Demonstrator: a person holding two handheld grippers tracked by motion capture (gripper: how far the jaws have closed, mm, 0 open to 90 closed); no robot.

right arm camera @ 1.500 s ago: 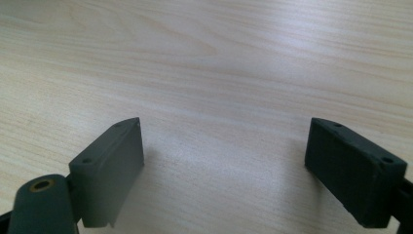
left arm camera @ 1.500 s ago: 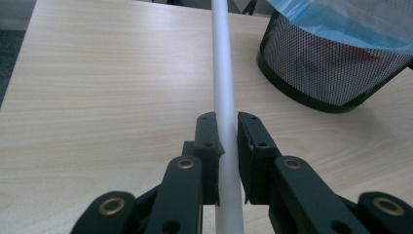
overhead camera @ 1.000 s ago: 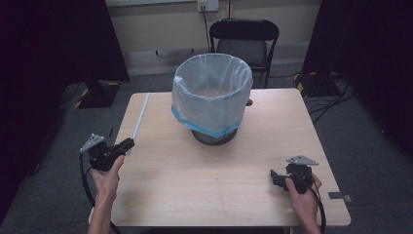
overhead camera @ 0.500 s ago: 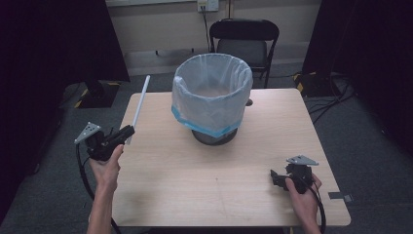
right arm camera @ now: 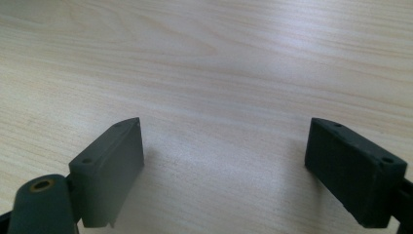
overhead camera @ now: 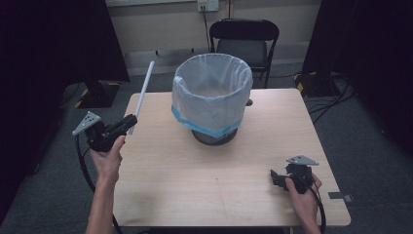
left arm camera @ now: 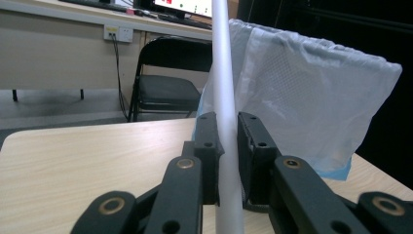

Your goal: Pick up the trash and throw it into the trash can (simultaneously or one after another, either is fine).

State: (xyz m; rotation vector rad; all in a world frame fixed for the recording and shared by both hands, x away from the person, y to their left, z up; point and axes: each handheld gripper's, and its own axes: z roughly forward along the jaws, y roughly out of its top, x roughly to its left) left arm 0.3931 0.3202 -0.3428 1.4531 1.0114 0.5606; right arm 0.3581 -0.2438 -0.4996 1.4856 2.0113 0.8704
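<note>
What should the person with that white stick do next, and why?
Probably swing the white tube over toward the lined bin. The left hand-held gripper is clamped on its lower end, the tube is lifted off the table, and the bin's open mouth sits just to its right.

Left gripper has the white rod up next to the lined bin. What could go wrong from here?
1. The left gripper clamps the white rod near its lower end, so most of it sticks out above; it may pivot or slip between the fingers.
2. The rod's long free end could snag or tear the thin liner on the bin if it is swung across.
3. A knock from the rod might tip or shift the bin on the table; the right gripper rests open, far from it.
</note>
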